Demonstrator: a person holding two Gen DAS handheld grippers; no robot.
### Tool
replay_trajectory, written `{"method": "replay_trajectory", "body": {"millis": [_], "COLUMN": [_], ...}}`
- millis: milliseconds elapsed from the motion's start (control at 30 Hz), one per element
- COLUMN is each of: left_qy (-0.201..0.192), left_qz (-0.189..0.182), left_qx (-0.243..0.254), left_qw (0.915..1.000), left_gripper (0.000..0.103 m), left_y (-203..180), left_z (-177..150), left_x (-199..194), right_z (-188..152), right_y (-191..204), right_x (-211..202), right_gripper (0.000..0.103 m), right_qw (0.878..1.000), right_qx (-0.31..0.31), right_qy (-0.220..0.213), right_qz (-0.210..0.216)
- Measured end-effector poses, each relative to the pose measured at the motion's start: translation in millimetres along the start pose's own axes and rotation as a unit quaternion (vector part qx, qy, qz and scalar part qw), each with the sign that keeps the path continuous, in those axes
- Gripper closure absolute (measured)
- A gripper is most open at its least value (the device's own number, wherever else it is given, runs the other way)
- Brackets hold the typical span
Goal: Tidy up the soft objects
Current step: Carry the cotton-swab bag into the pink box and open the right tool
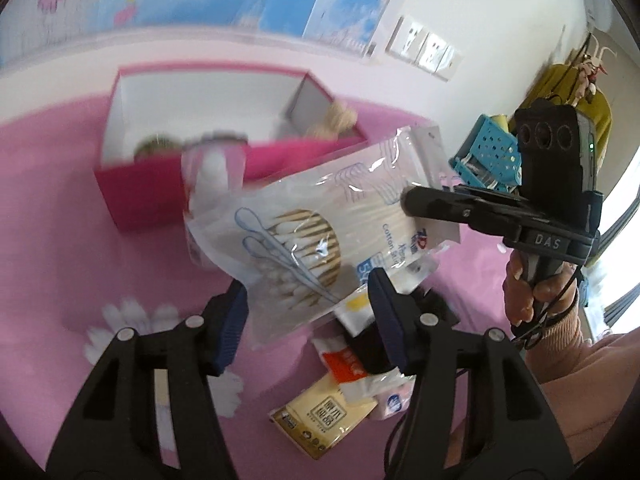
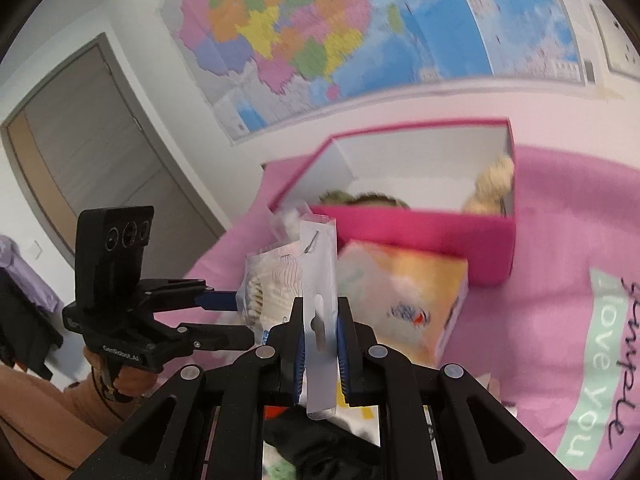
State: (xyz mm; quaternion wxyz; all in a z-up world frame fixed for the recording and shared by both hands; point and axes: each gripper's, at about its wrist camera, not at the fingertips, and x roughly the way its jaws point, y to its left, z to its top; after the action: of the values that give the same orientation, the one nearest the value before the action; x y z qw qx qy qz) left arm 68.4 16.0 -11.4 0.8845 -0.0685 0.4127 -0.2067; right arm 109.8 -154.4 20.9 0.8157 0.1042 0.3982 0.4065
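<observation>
A clear bag of cotton swabs (image 1: 316, 224) hangs in the air in front of a pink open box (image 1: 168, 184). My right gripper (image 2: 320, 344) is shut on the bag's flat sealed edge (image 2: 318, 292); it also shows in the left wrist view (image 1: 408, 200) at the bag's right end. My left gripper (image 1: 308, 316) is open, its fingers on either side of the bag's lower end, not closed on it. The box (image 2: 420, 232) holds fluffy beige (image 2: 490, 188) and green (image 2: 360, 198) soft things.
Below the bag lie small packets: a tan tissue pack (image 1: 324, 416), a red and white pack (image 1: 344, 364), a black item (image 1: 372, 344). An orange and white pack (image 2: 404, 292) leans against the box. All rests on a pink bedspread (image 1: 60, 220). A blue basket (image 1: 492, 152) stands at right.
</observation>
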Motion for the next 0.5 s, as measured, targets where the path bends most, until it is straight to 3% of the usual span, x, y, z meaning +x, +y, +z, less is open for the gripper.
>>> {"method": "replay_trajectory", "body": {"millis": [267,500], "left_qy": [-0.033,-0.018], "left_qz": [0.027,0.059], "left_qx": [0.029,0.023], "left_qw": [0.9986,0.9979], "left_gripper": [0.042,0.042], "left_y": [-2.6,20.2], "left_z": [50.6,96.7], "left_x": [-25.4,2.5], "right_z": [42.4,80.2], "right_y": [10.6,-8.9], "right_x": [-23.0,-9.3], "right_gripper": [0.089,0.088], "right_qw": [0.998,0.998], "right_qx": [-0.022,-0.01], "right_qy": [-0.054,-0.067], "right_qz": [0.004,-0.009]}}
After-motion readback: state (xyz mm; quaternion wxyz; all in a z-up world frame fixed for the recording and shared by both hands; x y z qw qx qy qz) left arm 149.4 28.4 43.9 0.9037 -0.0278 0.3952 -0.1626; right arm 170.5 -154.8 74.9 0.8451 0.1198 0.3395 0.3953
